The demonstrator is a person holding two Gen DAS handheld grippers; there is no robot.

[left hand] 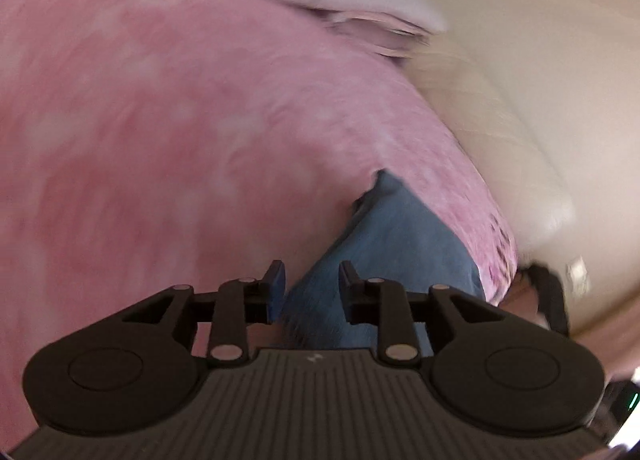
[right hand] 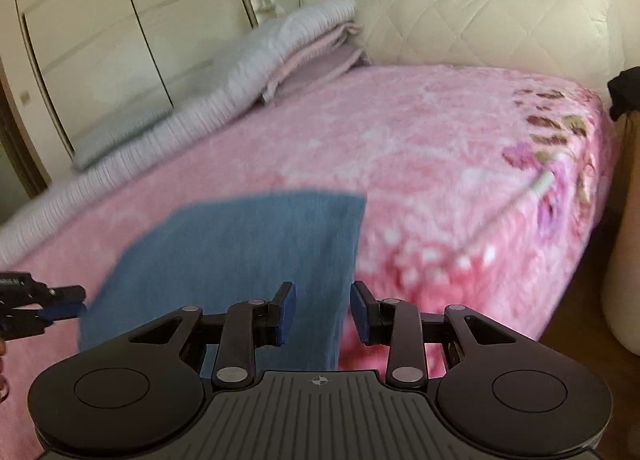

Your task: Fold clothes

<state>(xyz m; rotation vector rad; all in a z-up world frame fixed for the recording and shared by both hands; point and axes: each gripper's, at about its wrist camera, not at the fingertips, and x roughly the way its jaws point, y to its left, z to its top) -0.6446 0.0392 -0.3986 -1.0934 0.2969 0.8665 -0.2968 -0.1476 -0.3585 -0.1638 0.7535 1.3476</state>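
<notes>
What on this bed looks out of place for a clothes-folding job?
A thin white cable with a plug end trails across the flowered corner of the fluffy pink blanket, beside the folded blue denim garment. It is not laundry and could snag.

A folded cloth (right hand: 240, 256) lies on the near part of the bed (right hand: 420, 131), ahead of the right tongs (right hand: 323, 314). The left tongs (right hand: 64, 302) sit at the cloth's left edge. Stacked bedding (right hand: 280, 47) rests at the far left, against the headboard (right hand: 480, 27); wardrobes (right hand: 100, 39) stand behind.
</notes>
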